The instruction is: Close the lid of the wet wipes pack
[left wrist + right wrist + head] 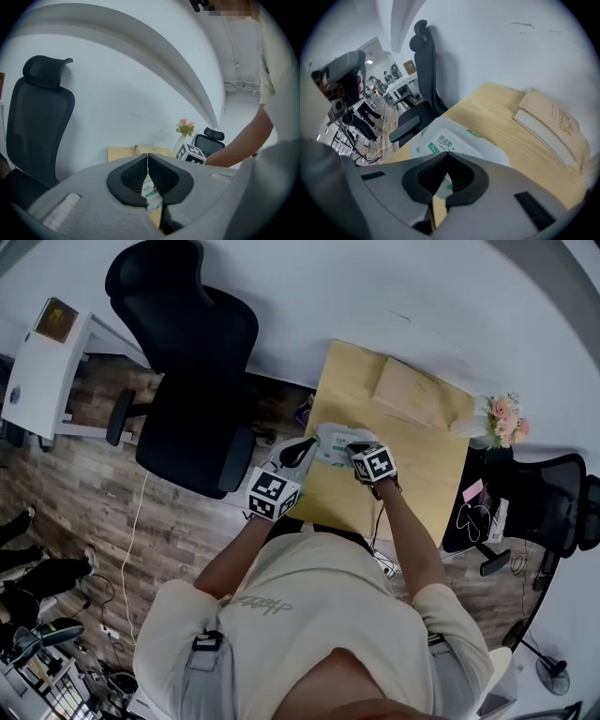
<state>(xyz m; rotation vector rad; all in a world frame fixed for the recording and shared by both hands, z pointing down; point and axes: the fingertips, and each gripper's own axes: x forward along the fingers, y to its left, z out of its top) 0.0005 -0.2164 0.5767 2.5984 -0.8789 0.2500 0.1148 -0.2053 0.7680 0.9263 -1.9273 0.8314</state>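
Note:
The wet wipes pack (pixel 336 442), white with green print, lies on the wooden table (pixel 427 474) near its left edge. My left gripper (pixel 306 450) is at the pack's left end and my right gripper (pixel 360 450) at its right end. In the left gripper view the jaws are shut, tips together (pixel 148 157), and a strip of the pack (pixel 153 196) shows below them. The right gripper view shows its jaws shut (pixel 449 155) just over the pack (pixel 450 139). The pack's lid is hidden by the grippers.
A tan book (pixel 411 390) lies at the table's far side, also seen in the right gripper view (pixel 551 125). A flower vase (pixel 502 420) stands at the far right corner. A black office chair (pixel 192 381) is left of the table, another chair (pixel 553 502) to its right.

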